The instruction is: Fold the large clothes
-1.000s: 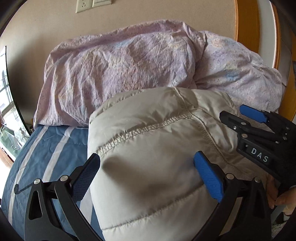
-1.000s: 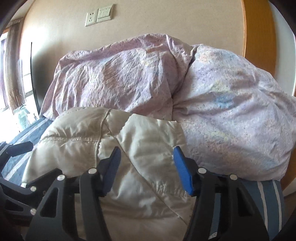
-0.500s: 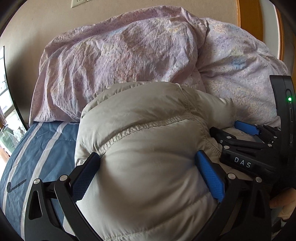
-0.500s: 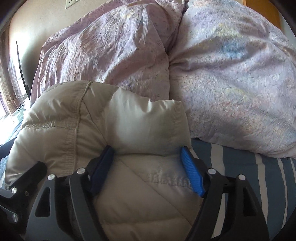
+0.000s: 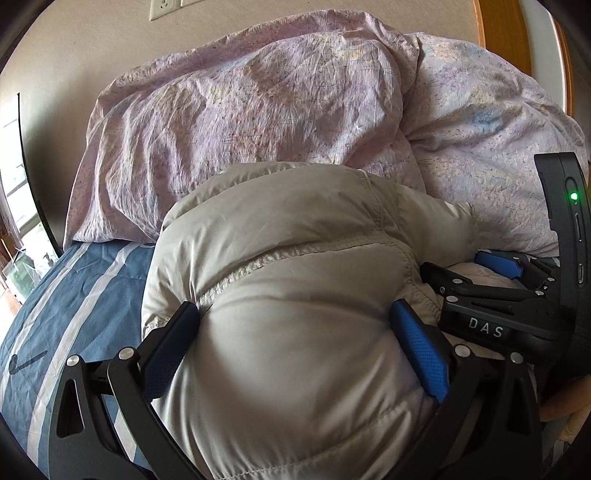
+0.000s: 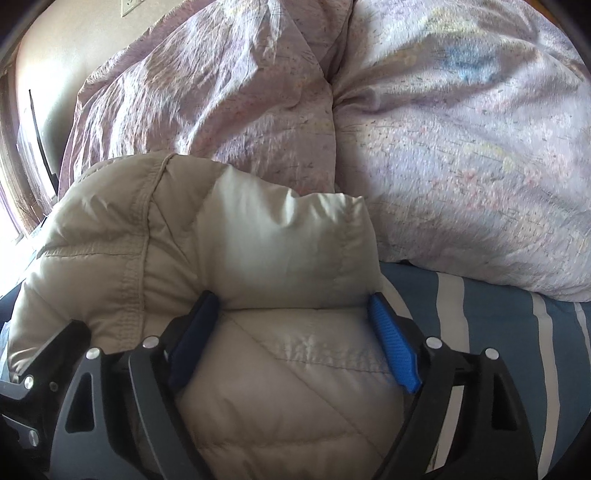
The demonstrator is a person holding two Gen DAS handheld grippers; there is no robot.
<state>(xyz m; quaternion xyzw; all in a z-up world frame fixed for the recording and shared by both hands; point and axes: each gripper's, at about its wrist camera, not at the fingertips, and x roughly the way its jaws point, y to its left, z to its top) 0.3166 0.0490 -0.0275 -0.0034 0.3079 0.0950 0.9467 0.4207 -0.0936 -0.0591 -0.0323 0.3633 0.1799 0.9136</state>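
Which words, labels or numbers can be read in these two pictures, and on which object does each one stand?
"DAS": white letters on the black body of the right gripper, seen in the left wrist view.
No other text can be read. The wall outlet plate, the beige padded jacket, the lilac duvet and the blue striped bed sheet show no letters or numbers.

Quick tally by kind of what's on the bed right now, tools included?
Beige padded jacket: 1
Lilac pillows: 2, left pillow and right pillow
Blue striped bedsheet: 1
Tools: 2, left tool and right tool
Total: 6
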